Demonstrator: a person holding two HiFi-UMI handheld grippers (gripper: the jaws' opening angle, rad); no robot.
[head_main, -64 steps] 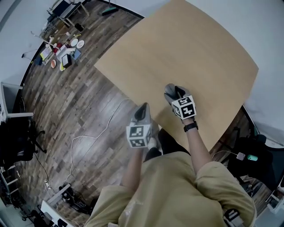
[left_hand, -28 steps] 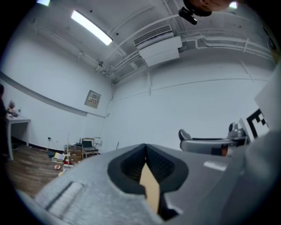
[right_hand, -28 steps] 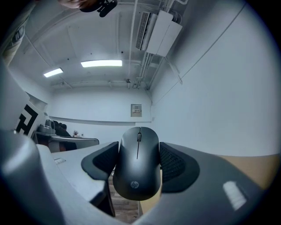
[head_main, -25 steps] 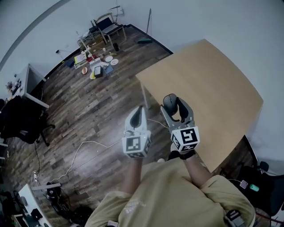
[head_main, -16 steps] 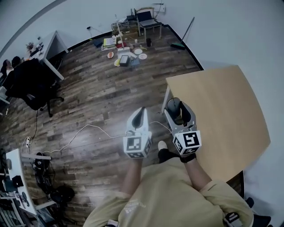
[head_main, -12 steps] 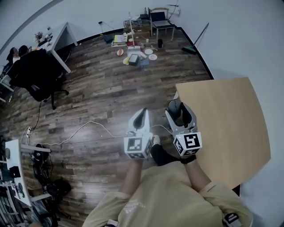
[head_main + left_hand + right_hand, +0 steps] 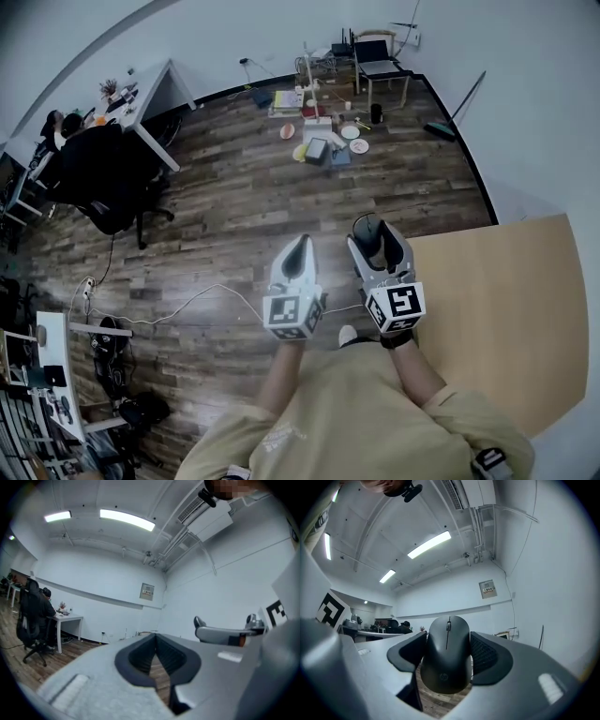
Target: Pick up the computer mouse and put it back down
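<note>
Count: two hand-held grippers, one computer mouse, one bench.

My right hand-held gripper is pinching the computer mouse. Its two ribbed dark pads press on the mouse's flanks. The mouse is matt black, smooth and oval, with one scroll wheel on its centre line. Its button end points away from the hand-held gripper, and it is clear of every surface.

My left hand-held gripper is empty. Its two jaws are pressed together at the tips, with only a narrow slit between the pads. It sits just left of the right hand-held gripper, level with it and apart from it.

Each unit carries one marker cube at its rear.

The bench is a flat, light wood slab. Its straight edge lies just right of the right hand-held gripper.

Ahead of and left of both jaw pairs is open plank floor. One thin pale cable trails across it.
</note>
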